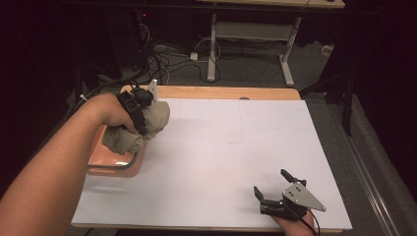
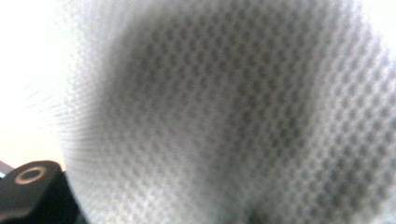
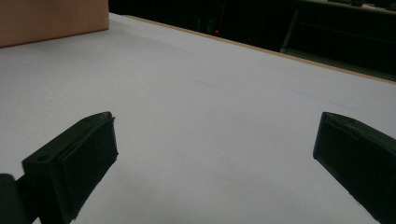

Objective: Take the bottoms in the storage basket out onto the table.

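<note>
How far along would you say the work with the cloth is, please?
Done: the left claw has shut on the bunched grey cloth and holds it over the orange bin at the table's left edge. In hand: carrying it. Left: laying it on the white sheet; the open right claw waits there, empty.

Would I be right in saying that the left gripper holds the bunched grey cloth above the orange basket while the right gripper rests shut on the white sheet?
Not quite: the right gripper is open, not shut. The right gripper view shows its jaws wide apart with nothing between them. The rest stands: the left gripper holds the bunched grey cloth above the orange basket, over the white sheet.
</note>
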A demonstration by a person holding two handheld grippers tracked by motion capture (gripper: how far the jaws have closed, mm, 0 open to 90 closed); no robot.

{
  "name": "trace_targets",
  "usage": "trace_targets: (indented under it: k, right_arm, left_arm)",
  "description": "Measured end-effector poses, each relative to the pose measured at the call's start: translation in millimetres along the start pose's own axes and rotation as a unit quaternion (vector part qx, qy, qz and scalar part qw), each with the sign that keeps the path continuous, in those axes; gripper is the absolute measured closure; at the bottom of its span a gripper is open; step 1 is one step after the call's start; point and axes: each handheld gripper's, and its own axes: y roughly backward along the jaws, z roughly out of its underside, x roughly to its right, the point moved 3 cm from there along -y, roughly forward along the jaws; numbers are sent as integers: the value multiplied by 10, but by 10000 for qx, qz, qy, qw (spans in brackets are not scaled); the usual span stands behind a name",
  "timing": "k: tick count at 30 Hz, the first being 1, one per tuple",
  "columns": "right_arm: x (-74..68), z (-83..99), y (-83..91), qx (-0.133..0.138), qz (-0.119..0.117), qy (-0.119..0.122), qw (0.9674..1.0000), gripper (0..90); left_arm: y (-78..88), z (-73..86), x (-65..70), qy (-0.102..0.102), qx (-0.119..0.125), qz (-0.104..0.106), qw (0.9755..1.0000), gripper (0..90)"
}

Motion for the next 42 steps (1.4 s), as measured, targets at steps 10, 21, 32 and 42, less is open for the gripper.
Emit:
trace_targets:
  k: [10, 21, 32, 42]
  right_arm:
    - [6, 1, -2, -1, 3, 15, 10000, 5]
    - [11, 1, 5, 6, 12, 10, 10000, 5]
    - [13, 1, 1, 1, 17, 29, 10000, 5]
    - [11, -1, -2, 0, 11, 15, 10000, 5]
  left_arm:
    - [-15, -195, 162, -250, -53, -56, 9997, 544]
    - [-21, -377, 336, -482, 15, -64, 9988, 544]
    - [-156, -645, 581, -773, 119, 15, 9969, 544]
    - [-278, -790, 730, -973, 181, 109, 9950, 543]
